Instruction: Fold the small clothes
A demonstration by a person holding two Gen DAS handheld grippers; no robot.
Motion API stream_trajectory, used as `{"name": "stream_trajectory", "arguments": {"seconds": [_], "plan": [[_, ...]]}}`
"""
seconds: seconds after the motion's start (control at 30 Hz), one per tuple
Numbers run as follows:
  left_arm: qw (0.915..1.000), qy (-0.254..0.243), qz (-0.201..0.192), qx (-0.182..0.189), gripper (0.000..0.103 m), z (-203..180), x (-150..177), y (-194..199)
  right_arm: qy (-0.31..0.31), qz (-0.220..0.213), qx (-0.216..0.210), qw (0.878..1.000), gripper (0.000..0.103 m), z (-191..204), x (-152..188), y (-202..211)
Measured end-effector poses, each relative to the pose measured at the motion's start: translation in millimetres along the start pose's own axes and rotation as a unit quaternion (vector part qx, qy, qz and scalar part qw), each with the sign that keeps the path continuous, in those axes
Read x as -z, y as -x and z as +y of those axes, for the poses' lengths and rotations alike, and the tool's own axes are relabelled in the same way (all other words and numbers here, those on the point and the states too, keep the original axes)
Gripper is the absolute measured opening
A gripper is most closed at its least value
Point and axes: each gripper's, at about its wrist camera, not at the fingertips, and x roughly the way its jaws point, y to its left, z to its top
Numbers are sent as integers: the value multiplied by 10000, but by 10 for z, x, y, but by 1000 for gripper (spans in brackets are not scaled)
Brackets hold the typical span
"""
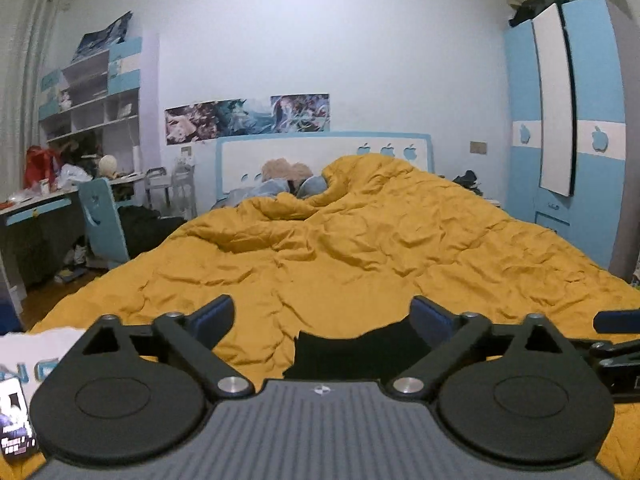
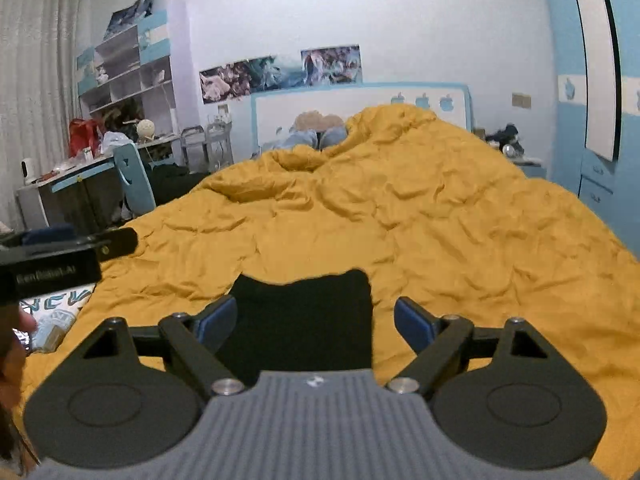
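Both grippers are free, so the step in hand looks like the moment between two folds, or the end of one, and the next grip has to be chosen with care. The left gripper (image 1: 322,314) stands with its blue pads spread wide and nothing between them. The right gripper (image 2: 316,320) is just as wide and holds nothing; the cloth seen between its fingers lies below them on the bed, untouched. To do this step well, I would judge the shape of the garment first, then bring each gripper down on one of its near corners, pinch only the upper layers, and keep the mustard duvet (image 1: 360,248) out of the bite, since its loose, rumpled surface can easily be caught along with the cloth. Lifting both corners together should keep the edge straight.

The black garment (image 2: 304,312) lies flat on the duvet, just in front of the right gripper and at the near end of the bed, far from the headboard (image 1: 320,152). It is small and dark, roughly rectangular, with a shallow dip along its far edge. Its near part is hidden behind the gripper body, so I cannot tell how many layers it has. To its left on the duvet lies a white printed garment (image 2: 60,308), only partly in view.
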Motion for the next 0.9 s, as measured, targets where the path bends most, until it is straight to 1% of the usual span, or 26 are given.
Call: {"name": "stream_trajectory", "arguments": {"seconds": [0.1,0.23,0.37,0.43,0.53,0.67,0.77,0.9], "plan": [[9997,133,161,-152,103,-31,116,19,-76,286,-109,9995,82,17,91,1],[9986,166,483,-144,103,-65,272,9,-292,574,-210,9977,82,-70,212,-9],[9961,70,864,-192,103,-114,390,-14,-159,1102,-353,9932,82,-45,331,-79],[9935,69,1120,-174,103,-133,439,-11,-80,1276,-343,9912,82,-22,403,-114],[9887,112,1496,-73,103,-147,496,-73,121,1473,-277,9886,82,39,510,-155],[9853,90,1706,-22,103,-153,553,-99,86,1709,-276,9849,82,18,572,-262],[9829,66,1841,16,103,-160,581,-121,82,1765,-262,9839,82,19,576,-307],[9801,95,1984,-25,103,-140,597,-158,113,1837,-276,9825,82,38,582,-361]]}}
